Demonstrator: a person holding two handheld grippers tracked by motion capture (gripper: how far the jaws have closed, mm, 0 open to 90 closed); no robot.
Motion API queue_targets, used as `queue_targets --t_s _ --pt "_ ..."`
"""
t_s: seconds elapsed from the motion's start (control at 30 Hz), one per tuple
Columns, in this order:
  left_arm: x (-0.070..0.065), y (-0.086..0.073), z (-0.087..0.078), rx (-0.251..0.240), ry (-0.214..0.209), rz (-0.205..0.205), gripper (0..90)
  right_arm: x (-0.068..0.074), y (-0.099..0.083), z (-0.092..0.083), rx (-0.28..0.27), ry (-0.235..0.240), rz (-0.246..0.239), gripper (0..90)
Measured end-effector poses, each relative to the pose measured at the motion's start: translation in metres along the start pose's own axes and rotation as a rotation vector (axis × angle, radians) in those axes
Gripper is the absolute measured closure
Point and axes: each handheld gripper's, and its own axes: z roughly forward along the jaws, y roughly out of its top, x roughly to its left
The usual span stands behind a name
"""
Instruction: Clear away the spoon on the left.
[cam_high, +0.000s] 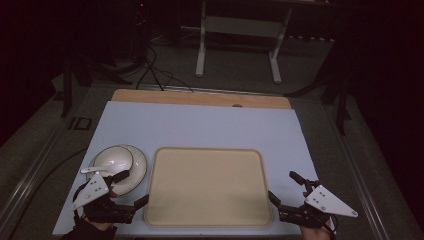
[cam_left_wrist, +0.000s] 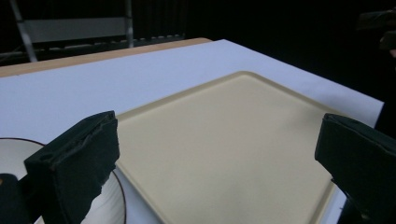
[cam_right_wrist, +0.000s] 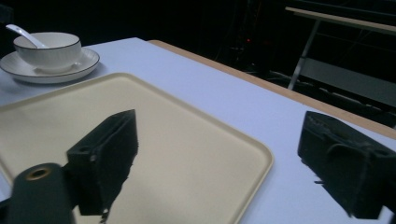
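Nearest the high camera, two hand-held grippers frame the near edge of the pale blue surface (cam_high: 200, 125): the left gripper (cam_high: 131, 189) with its fingers (cam_left_wrist: 74, 163) spread wide and holding nothing, and the right gripper (cam_high: 286, 190) with its fingers (cam_right_wrist: 105, 158) likewise parted and empty. Going from the left, the left gripper hangs just over the near rim of a white saucer (cam_high: 138, 172), one of its fingers above the saucer and the other near the tray's near-left corner. On that saucer sits one white bowl (cam_high: 112, 160) with a dark line at the lip, and one white spoon (cam_high: 95, 170) rests in it, handle jutting out. These look like glazed ceramic: stiff, smooth, probably slippery and liable to chip, with some weight when stacked, so the saucer's rim seems the safest place to pinch, kept level so bowl and spoon do not slide. Next comes one empty beige tray (cam_high: 210, 185), likely light rigid plastic, its raised rim offering a hold. Farthest right, the right gripper hovers at the tray's near-right corner. Count: one saucer, one bowl, one spoon, one tray, two grippers.
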Motion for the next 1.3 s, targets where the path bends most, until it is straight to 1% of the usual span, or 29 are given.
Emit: queue_targets --t_s 0.07,0.17,0.2,0.27,0.3,0.4,0.47,0.5,0.6,0.7,0.73,0.8,0.93,0.97,1.03,1.17,1.3 --pt "0.000 0.000 0.000 0.001 -0.001 0.004 0.5 0.001 0.000 0.000 0.006 0.008 -0.004 12.6" --pt "0.000 0.000 -0.001 -0.002 -0.023 0.003 0.5 0.004 0.000 0.000 0.011 0.009 -0.017 12.6" --pt "-0.001 0.000 0.000 0.007 -0.018 0.009 0.5 0.004 0.001 0.000 0.010 0.015 -0.018 12.6" --pt "-0.001 0.000 0.000 0.023 -0.028 0.021 0.5 0.005 0.001 -0.001 0.010 0.016 -0.021 12.6" --pt "-0.002 0.000 0.001 0.030 -0.024 0.026 0.5 0.005 0.001 -0.001 0.010 0.018 -0.019 12.5" --pt "-0.004 -0.001 0.003 0.058 -0.038 0.035 0.5 0.005 0.001 -0.002 0.011 0.012 -0.017 12.5" --pt "-0.004 -0.002 0.005 0.086 -0.056 0.033 0.5 0.005 0.001 -0.002 0.010 0.008 -0.016 12.5" --pt "-0.005 -0.002 0.006 0.093 -0.057 0.036 0.5 0.005 0.001 -0.003 0.009 0.007 -0.016 12.4" --pt "-0.005 0.000 0.006 0.103 -0.076 0.026 0.5 0.006 0.002 -0.003 0.010 0.011 -0.022 12.0" --pt "-0.007 0.000 0.008 0.134 -0.104 0.029 0.5 0.008 0.002 -0.003 0.008 0.016 -0.032 11.9" --pt "-0.008 0.002 0.009 0.145 -0.112 0.033 0.5 0.008 0.002 -0.003 0.008 0.016 -0.030 11.7" --pt "-0.010 0.004 0.009 0.150 -0.129 0.029 0.5 0.009 0.002 -0.003 0.009 0.021 -0.028 11.7" --pt "-0.013 0.010 0.009 0.166 -0.148 0.032 0.6 0.011 0.003 -0.003 0.012 0.022 -0.032 11.7" --pt "-0.014 0.011 0.009 0.169 -0.153 0.031 0.6 0.012 0.003 -0.004 0.012 0.020 -0.039 11.7" --pt "-0.018 0.018 0.008 0.165 -0.161 0.041 0.6 0.014 0.005 -0.004 0.002 0.024 -0.049 11.4" --pt "-0.024 0.029 0.005 0.160 -0.166 0.084 0.7 0.015 0.005 -0.004 -0.002 0.026 -0.053 11.4" --pt "-0.025 0.037 0.004 0.164 -0.164 0.097 0.7 0.015 0.005 -0.004 0.000 0.025 -0.054 11.4"
